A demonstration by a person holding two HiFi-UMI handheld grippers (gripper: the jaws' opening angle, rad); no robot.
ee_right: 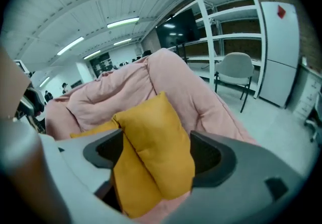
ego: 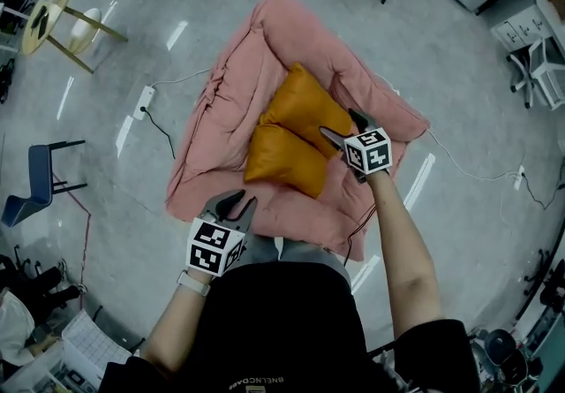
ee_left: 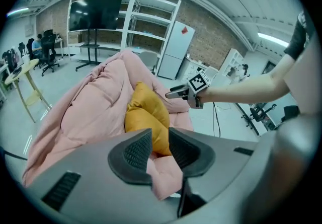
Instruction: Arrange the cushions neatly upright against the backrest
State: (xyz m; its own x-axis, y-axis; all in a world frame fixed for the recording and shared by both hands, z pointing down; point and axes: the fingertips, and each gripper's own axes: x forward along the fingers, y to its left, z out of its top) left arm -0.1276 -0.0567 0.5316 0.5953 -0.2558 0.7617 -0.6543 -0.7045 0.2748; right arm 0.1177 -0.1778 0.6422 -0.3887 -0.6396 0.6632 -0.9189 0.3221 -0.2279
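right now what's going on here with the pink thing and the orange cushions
A person holds a gripper in each hand over a pink floor sofa. Two orange cushions sit on its seat, touching each other. The right gripper hovers open beside them, gripping nothing. The left gripper is pinched on the sofa's near edge.

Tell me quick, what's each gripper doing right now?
Left gripper: closed on the pink sofa edge.
Right gripper: open, holding nothing, by the orange cushions.
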